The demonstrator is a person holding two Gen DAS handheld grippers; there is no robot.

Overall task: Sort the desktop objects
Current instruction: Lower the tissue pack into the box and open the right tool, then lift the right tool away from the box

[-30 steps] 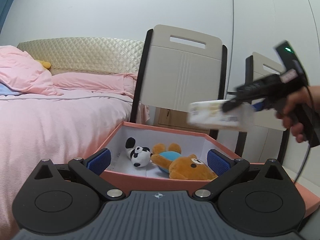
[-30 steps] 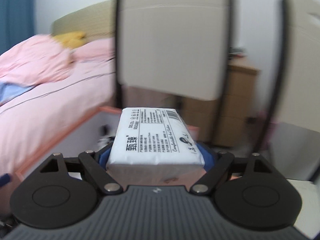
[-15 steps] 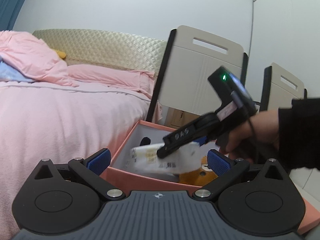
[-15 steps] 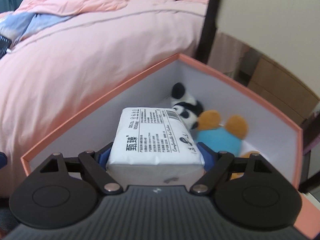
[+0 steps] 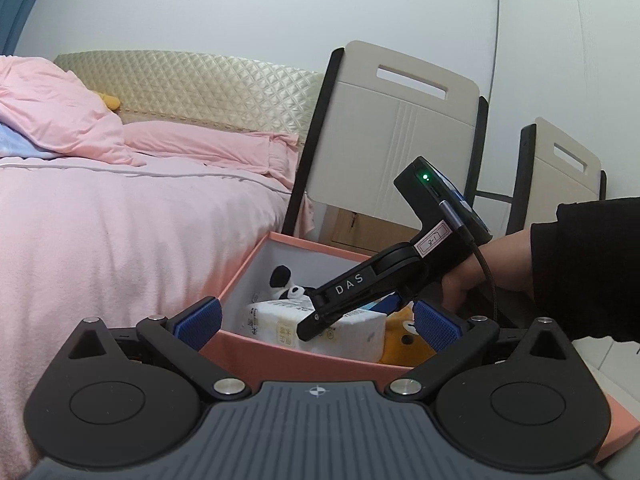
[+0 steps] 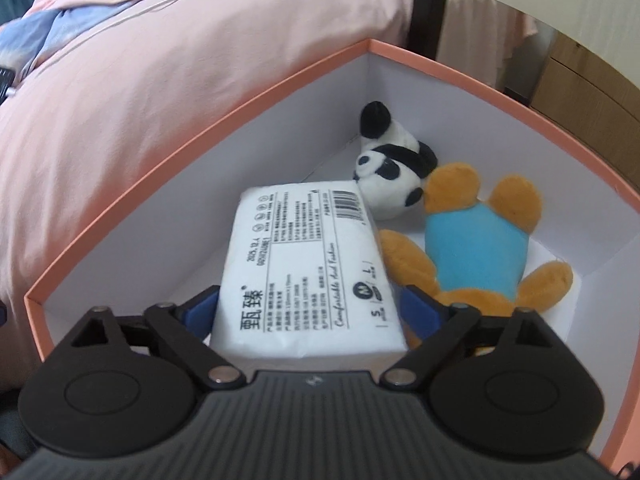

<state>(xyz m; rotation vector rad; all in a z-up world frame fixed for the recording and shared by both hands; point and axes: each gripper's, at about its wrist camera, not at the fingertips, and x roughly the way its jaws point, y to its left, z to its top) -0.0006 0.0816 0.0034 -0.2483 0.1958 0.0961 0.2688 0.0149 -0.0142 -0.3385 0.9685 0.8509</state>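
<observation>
The left gripper (image 5: 316, 322) is built of matte black plastic: two round discs flank a ribbed grey central plate marked with a small white crosshair. Angled black links are fastened with silver screws, and the fingers (image 5: 199, 322) are faced with blue textured pads.

The right gripper (image 6: 310, 312) is made the same way, with black discs, a ribbed grey plate, silver screws and blue pads. Seen at the centre right of the left wrist view, its black body (image 5: 372, 280) is lettered "DAS" in white; a white label, a green indicator light and a braided black cable are carried near its grip. The right hand (image 5: 464, 280) emerges from a black sleeve (image 5: 588, 268).
</observation>
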